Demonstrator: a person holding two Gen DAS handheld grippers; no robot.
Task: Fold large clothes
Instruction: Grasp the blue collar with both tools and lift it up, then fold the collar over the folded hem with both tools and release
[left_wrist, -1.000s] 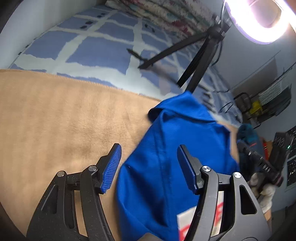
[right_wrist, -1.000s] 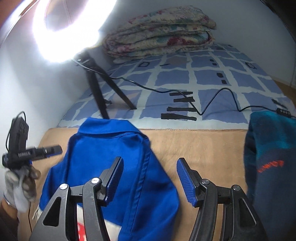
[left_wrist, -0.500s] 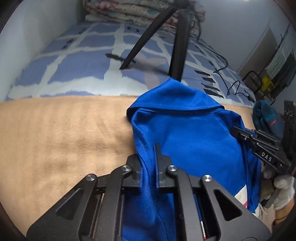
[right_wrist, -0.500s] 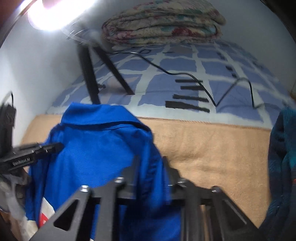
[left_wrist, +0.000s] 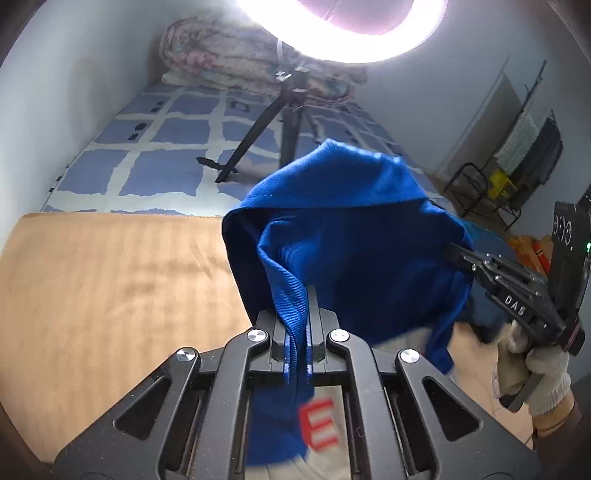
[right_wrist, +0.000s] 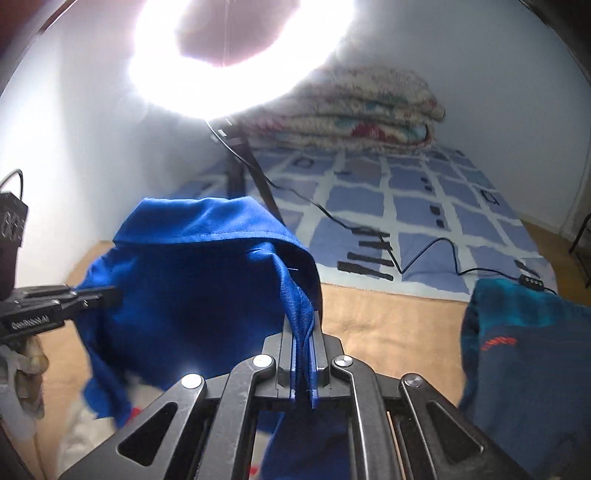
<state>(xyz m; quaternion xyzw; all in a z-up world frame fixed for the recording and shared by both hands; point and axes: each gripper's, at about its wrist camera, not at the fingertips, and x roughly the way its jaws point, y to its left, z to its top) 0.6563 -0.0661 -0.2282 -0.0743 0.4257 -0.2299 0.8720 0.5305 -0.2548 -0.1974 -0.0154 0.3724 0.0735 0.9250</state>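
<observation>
The blue jacket (left_wrist: 354, 236) hangs stretched between the left gripper (left_wrist: 297, 332) and right gripper (right_wrist: 304, 354), collar edge forward of both, each pair of jaws clamped on a side edge.

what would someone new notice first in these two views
The bright blue garment fills the middle, held up off the tan blanket, with the left gripper and the right gripper each shut on a fold of its cloth. Above it a glaring ring light on a black tripod washes out the top of both views.
</observation>
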